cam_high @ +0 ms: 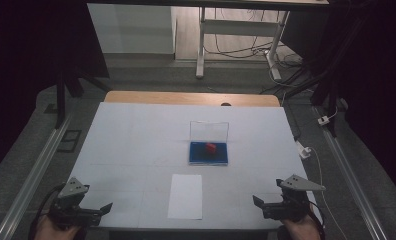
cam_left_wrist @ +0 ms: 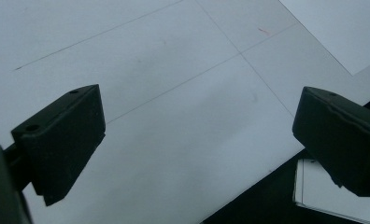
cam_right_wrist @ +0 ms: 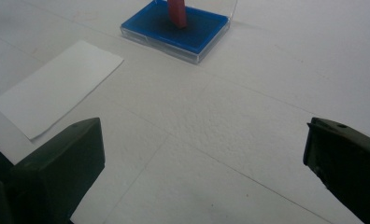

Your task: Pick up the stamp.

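Observation:
A clear case with a blue base and a raised lid sits at the table's middle, with a small red object standing on the blue pad. A white sheet of paper lies in front of it near the front edge. My left gripper rests at the front left corner, jaws wide open with nothing between them. My right gripper rests at the front right corner, also open and empty, facing the paper and the case.
The white table top has a wooden strip at its far edge. Metal rails run along the floor on both sides. A white cable and plug lie off the right edge. A desk frame with cables stands behind.

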A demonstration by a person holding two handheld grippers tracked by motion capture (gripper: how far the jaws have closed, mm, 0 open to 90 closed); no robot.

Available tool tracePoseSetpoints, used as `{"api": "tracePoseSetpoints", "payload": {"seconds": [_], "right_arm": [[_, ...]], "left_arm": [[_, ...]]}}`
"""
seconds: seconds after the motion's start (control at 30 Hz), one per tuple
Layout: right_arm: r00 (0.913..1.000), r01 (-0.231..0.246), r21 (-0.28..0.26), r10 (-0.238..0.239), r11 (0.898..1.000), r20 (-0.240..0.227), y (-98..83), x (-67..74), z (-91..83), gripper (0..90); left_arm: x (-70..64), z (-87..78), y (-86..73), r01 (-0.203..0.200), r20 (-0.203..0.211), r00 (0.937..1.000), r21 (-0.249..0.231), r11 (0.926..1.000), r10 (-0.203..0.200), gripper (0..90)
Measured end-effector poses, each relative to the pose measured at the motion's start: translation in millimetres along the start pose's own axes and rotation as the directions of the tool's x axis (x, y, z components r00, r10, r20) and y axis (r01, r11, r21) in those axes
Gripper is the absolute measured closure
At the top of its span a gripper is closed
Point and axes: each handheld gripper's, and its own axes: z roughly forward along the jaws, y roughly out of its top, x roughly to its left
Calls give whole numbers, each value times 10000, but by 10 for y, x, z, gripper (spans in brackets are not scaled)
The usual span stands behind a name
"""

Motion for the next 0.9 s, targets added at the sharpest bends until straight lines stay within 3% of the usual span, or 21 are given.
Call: {"api": "tracePoseSetpoints", "payload": {"seconds": [0.27, 0.53, 0.9], "right_arm": [[9998, 73, 179, -70, 9998, -192, 8, 16, 12, 5], [9991, -136, 295, 148, 9995, -404, 11, -13, 27, 0], [9997, -15, 246, 21, 9997, -250, 14, 11, 17, 0]], "left_arm": [[4, 40, 28, -54, 345, 9994, 156, 9999, 49, 26], [-2, 54, 32, -171, 454, 9988, 294, 9994, 157, 25], [15, 56, 31, -99, 701, 9975, 334, 9994, 75, 29]]}}
